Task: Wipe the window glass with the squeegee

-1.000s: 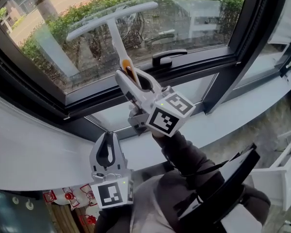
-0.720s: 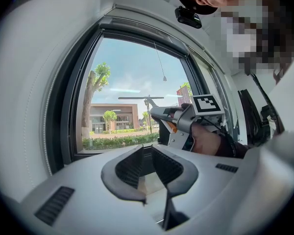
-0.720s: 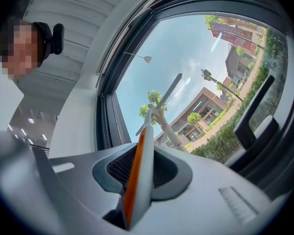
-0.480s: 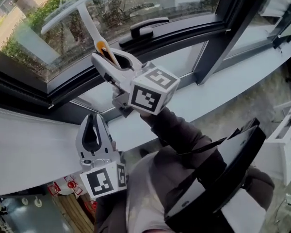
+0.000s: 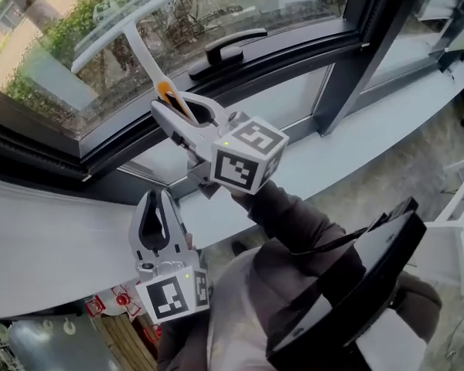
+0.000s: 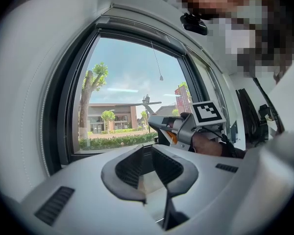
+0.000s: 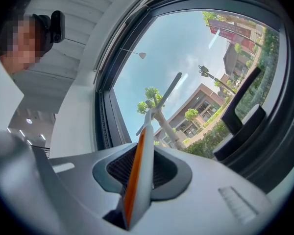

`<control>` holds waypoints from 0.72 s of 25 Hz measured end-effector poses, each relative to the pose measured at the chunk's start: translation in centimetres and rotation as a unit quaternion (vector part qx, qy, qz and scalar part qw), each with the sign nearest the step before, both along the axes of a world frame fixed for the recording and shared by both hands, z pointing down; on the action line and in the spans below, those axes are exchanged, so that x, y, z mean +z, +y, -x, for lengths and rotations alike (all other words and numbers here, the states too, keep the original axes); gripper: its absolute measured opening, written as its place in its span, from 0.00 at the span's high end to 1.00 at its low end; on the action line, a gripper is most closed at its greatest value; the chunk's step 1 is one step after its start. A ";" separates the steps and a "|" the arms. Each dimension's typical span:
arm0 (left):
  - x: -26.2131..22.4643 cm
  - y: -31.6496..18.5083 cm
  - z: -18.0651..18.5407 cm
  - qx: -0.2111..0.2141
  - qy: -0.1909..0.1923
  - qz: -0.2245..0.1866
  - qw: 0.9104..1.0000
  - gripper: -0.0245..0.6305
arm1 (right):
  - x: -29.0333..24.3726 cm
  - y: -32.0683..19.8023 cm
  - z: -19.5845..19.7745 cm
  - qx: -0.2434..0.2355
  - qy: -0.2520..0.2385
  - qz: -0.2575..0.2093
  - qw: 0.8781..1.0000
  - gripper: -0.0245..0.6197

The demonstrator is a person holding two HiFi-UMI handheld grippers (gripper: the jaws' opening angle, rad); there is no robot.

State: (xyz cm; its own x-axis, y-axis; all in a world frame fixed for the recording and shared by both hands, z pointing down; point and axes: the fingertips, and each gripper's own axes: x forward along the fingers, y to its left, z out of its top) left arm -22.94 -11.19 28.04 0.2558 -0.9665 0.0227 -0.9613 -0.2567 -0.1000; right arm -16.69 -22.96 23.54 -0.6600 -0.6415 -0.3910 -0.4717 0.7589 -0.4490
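1. Our right gripper (image 5: 182,108) is clenched on the squeegee (image 5: 139,49). Only the right gripper view shows both pads pinching its orange-striped handle.
2. The T-shaped blade lies at 11 o'clock from that gripper, apparently flat against the window glass (image 5: 240,6). We judge the long handle gives it reach.
3. Our left gripper (image 5: 156,203) hangs at 6 o'clock above the sill (image 5: 46,246), jaws slightly parted and empty, probably held clear of the stroke.
4. The blade's full width across the pane shows only in the head view.
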 end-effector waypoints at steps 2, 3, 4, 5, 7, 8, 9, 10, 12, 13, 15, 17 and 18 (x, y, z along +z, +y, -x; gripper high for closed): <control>0.0 0.1 0.0 -0.001 -0.001 0.001 1.000 0.88 | 0.2 0.2 0.0 -0.002 0.000 0.003 1.000 0.85; 0.0 0.2 0.0 -0.002 -0.002 0.001 1.000 0.88 | 0.3 0.3 0.1 -0.004 0.000 0.003 1.000 0.85; 0.0 0.3 -0.1 -0.001 -0.003 0.001 1.000 0.88 | 0.4 0.4 0.1 -0.005 0.000 0.003 1.000 0.85; 0.0 0.3 -0.2 -0.001 -0.004 0.001 1.000 0.88 | 0.6 0.5 0.0 -0.006 -0.001 0.004 1.000 0.85; 0.1 0.4 -0.4 0.000 -0.005 0.002 1.000 0.88 | 0.9 0.5 0.0 -0.008 -0.008 0.009 1.000 0.85; 0.2 0.3 -0.4 0.001 -0.006 0.003 1.000 0.88 | 1.1 0.5 0.0 -0.008 -0.010 0.010 1.000 0.85; 0.2 0.3 -0.4 0.001 -0.006 0.005 1.000 0.88 | 1.3 0.4 0.0 -0.009 -0.012 0.013 1.000 0.85; 0.3 0.2 -0.4 0.001 -0.007 0.006 1.000 0.88 | 1.5 0.4 0.1 -0.011 -0.014 0.015 1.000 0.85; 0.4 0.2 -0.5 0.001 -0.009 0.008 1.000 0.88 | 1.9 0.3 0.1 -0.015 -0.018 0.018 1.000 0.85; 0.5 0.1 -0.5 0.002 -0.009 0.008 1.000 0.88 | 2.0 0.3 0.2 -0.019 -0.020 0.020 0.999 0.86; 0.7 0.1 -0.6 0.002 -0.010 0.011 1.000 0.88 | 2.4 0.4 0.2 -0.024 -0.022 0.024 0.999 0.86; 0.7 0.1 -0.7 0.004 -0.012 0.013 1.000 0.88 | 2.6 0.4 0.2 -0.027 -0.023 0.028 0.999 0.86; 0.7 0.0 -0.7 0.004 -0.012 0.014 1.000 0.88 | 2.7 0.4 0.2 -0.029 -0.025 0.030 0.999 0.86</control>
